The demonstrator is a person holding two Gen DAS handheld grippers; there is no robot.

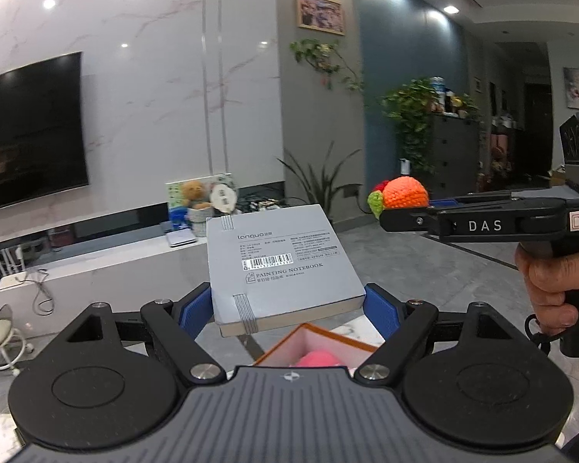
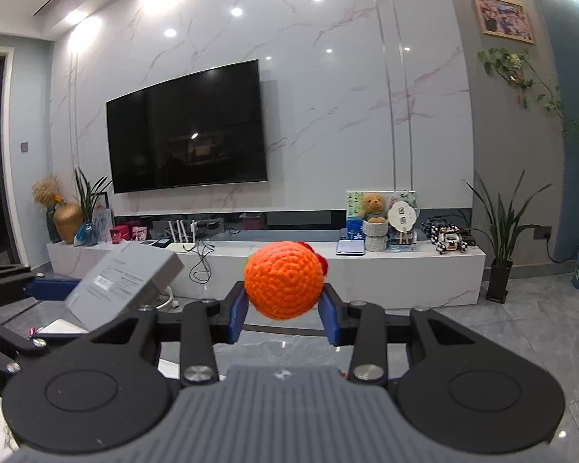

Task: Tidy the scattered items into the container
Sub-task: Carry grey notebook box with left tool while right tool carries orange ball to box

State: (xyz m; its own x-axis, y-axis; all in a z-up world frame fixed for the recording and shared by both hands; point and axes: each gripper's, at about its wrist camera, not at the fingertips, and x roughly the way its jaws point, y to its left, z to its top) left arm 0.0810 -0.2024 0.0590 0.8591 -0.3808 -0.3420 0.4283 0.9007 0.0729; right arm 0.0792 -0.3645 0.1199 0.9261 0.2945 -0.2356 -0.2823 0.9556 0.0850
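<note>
Grey painting notebook (image 1: 278, 258) sits clamped in the left tool (image 1: 289, 308), tilted above the orange-rimmed box (image 1: 320, 343) at six o'clock, while at three o'clock the right tool (image 2: 283, 308) grips an orange crocheted ball (image 2: 283, 283).

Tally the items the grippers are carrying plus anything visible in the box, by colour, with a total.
Grey: 1, the notebook in the left gripper
Orange: 1, the crochet ball in the right gripper
Pink: 1, the thing in the box, mostly hidden
Total: 3
</note>
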